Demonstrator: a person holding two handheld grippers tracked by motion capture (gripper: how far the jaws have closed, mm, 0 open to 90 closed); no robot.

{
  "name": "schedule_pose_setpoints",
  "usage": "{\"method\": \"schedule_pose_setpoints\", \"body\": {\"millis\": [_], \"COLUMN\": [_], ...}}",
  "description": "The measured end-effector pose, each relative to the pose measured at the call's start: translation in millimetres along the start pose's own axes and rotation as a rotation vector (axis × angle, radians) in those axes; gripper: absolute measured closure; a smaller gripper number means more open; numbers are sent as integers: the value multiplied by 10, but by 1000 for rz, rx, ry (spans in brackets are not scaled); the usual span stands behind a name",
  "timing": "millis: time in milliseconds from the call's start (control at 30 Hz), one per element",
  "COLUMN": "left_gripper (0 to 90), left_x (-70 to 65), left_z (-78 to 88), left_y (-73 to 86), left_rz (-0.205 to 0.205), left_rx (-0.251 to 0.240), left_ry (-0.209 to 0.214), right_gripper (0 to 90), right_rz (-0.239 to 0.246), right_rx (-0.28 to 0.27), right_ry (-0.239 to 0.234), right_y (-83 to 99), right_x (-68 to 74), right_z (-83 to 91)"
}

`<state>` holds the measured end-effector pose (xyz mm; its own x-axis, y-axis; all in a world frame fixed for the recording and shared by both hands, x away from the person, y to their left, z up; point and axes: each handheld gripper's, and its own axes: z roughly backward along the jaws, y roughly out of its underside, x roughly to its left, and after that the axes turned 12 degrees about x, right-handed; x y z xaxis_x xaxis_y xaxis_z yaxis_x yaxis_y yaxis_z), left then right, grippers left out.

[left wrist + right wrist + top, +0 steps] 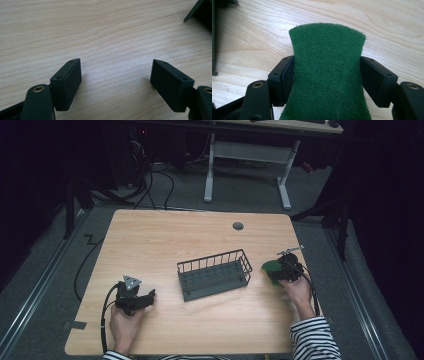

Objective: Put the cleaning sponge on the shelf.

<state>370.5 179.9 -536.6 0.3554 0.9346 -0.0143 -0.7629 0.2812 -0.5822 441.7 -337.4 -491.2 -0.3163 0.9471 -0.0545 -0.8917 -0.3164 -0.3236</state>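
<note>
Right now the right gripper [325, 75] has a green fibrous scouring pad [327, 75] pinched between its two black jaws, and in the right gripper view the pad's sides are squeezed inward where the jaws press on it, so it flares wider above and below them. Its rounded far edge pokes out past the jaw tips over the light wood-grain table [392, 30]. From the high view, the same pad [270, 268] sits at the front of the right gripper [281, 270], near the table's right edge, with the right hand [296, 290] wrapped around the tool and a striped sleeve [312, 339] trailing back toward the bottom. Just to the left of the pad, apart from it, stands a dark grey wire basket with a flat slotted floor [214, 274], roughly mid-table. Over on the other side, the left gripper [137, 299] rests low near the table's front-left area, held by the left hand [125, 322], well apart from the basket. In the left gripper view, the left gripper [116, 77] has its jaws spread wide with nothing but bare wood between them.
</note>
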Motion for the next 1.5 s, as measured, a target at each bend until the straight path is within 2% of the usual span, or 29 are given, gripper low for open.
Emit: {"method": "schedule_pose_setpoints", "body": {"millis": [200, 400, 467, 500, 567, 600, 633, 800, 900, 933, 967, 1133, 1367, 1400, 1500], "left_gripper": [253, 253, 253, 253, 254, 254, 254, 254, 254, 254, 254, 254, 254, 254, 254], "left_x": [0, 1, 1, 1, 1, 1, 0, -1, 2, 2, 2, 3, 4, 3, 4], "left_z": [0, 1, 1, 1, 1, 1, 0, 0, 1, 1, 1, 1, 1, 1, 2], "left_y": [0, 0, 0, 0, 0, 0, 0, 0, 1, 1, 1, 1, 1, 1, 1], "left_rz": [0, -1, -1, -1, -2, -2, -2, -3, -3, -3, -4, -4, -4, -5, -5], "left_rx": [0, 1, 0, 0, 0, 0, 0, 0, -1, -1, -1, -2, -2, -2, -2], "left_ry": [0, 3, 4, 4, 4, 4, 2, 4, 8, 8, 10, 12, 14, 14, 14], "right_gripper": [316, 318, 318, 318, 319, 319, 319, 319, 319, 319, 319, 319, 319, 319, 320], "right_rz": [42, 48, 44, 44, 55, 55, 63, 77, 111, 111, 130, 166, 214, 223, 241], "right_rx": [-58, -114, -145, -145, -170, -170, -189, -216, -248, -248, -261, -277, -291, -291, -293], "right_ry": [-13, -35, -60, -60, -57, -57, -61, -68, -63, -63, -56, -68, -89, -103, -114], "right_y": [18, 54, 77, 77, 79, 79, 67, 27, -30, -30, -63, -159, -288, -336, -408], "right_x": [99, 142, 148, 148, 183, 183, 218, 301, 426, 426, 493, 645, 841, 918, 1018], "right_z": [162, 343, 449, 449, 564, 564, 659, 804, 949, 949, 1012, 1121, 1169, 1167, 1156]}}
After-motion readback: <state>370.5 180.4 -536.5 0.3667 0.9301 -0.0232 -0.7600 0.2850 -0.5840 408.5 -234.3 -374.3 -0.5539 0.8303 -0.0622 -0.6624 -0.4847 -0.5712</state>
